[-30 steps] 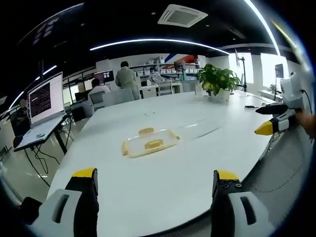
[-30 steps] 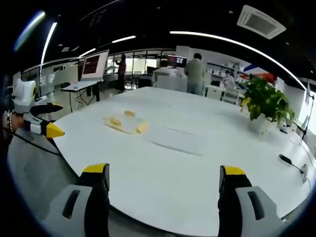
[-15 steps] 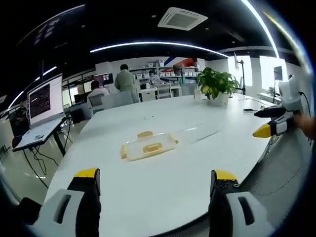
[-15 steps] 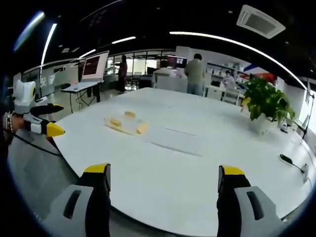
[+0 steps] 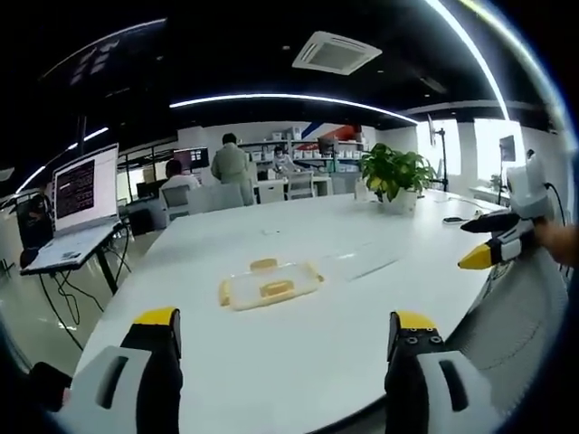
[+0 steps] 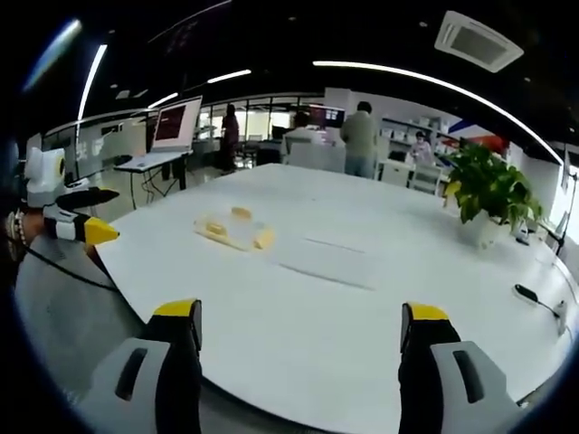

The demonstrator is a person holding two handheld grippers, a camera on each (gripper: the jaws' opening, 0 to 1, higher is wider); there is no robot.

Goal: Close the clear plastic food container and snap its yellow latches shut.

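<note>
Bright ceiling strips light the room; the white table glares softly; edges bend and blur.

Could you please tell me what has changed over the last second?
Very little: the views have shifted slightly with the hands. Nothing was gripped or released. The clear container stays put on the white table, both grippers stay open, short of it.

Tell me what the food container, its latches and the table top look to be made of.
Food container: looks like clear, glossy plastic; the table shows through it.
Latches: opaque yellow, probably plastic; too small to judge the finish.
Table: smooth white top with a soft sheen, likely laminate or painted board; the material cannot be told for certain.
</note>
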